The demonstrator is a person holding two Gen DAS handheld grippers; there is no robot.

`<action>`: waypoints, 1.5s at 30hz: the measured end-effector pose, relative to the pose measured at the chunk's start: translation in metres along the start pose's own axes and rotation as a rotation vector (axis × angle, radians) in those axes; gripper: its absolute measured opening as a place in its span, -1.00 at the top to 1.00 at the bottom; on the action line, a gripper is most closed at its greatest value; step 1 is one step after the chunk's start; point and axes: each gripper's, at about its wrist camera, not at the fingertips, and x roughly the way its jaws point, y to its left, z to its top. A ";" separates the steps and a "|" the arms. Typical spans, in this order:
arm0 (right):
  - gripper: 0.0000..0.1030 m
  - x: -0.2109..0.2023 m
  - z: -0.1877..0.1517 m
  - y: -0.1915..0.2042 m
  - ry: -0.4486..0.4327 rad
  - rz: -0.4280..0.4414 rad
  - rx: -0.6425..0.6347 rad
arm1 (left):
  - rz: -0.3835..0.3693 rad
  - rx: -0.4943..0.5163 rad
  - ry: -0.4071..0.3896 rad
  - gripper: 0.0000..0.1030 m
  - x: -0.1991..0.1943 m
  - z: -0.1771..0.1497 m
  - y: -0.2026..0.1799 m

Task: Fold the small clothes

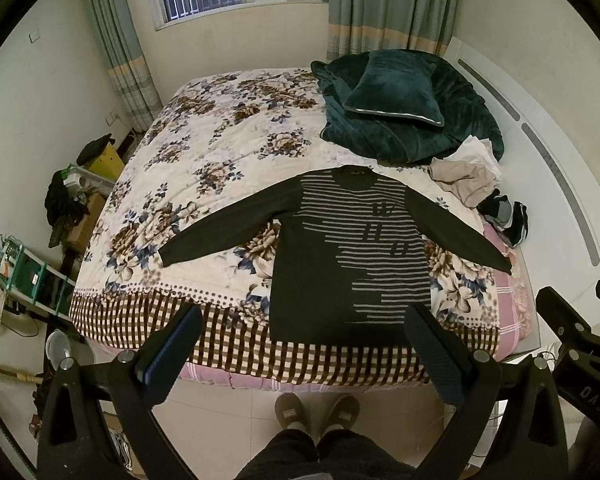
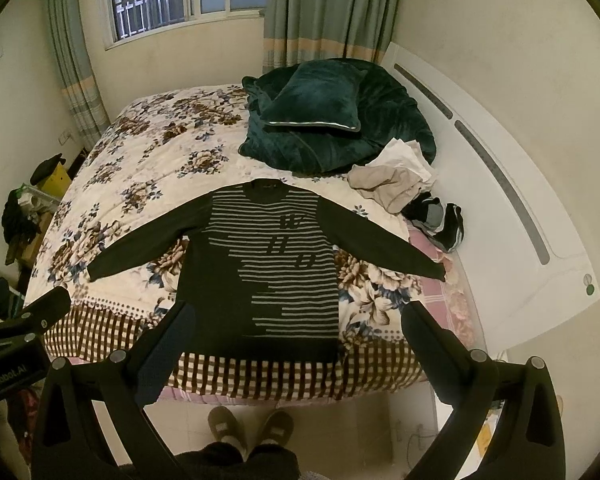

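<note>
Soft, limp sweater (image 1: 340,248) lay flat on bed (image 1: 204,152); best pinched at cuffs. Left gripper (image 1: 304,344), right gripper (image 2: 296,344) gaped wide, empty.

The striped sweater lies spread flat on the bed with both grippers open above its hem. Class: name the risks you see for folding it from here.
1. The sweater hem sits at the bed's near edge, so a pull towards the person could drag it off.
2. The right sleeve cuff ends near the loose clothes pile; folding it in might snag them.
3. Left gripper and right gripper could pinch the floral quilt too.
</note>
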 end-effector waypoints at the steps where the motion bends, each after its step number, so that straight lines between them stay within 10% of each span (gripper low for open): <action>1: -1.00 0.000 0.000 -0.001 0.000 0.002 0.000 | 0.002 0.000 0.000 -1.00 0.000 0.000 0.000; 45: -1.00 -0.023 0.002 -0.006 -0.010 0.023 0.000 | 0.002 -0.006 -0.025 -1.00 -0.015 0.004 -0.002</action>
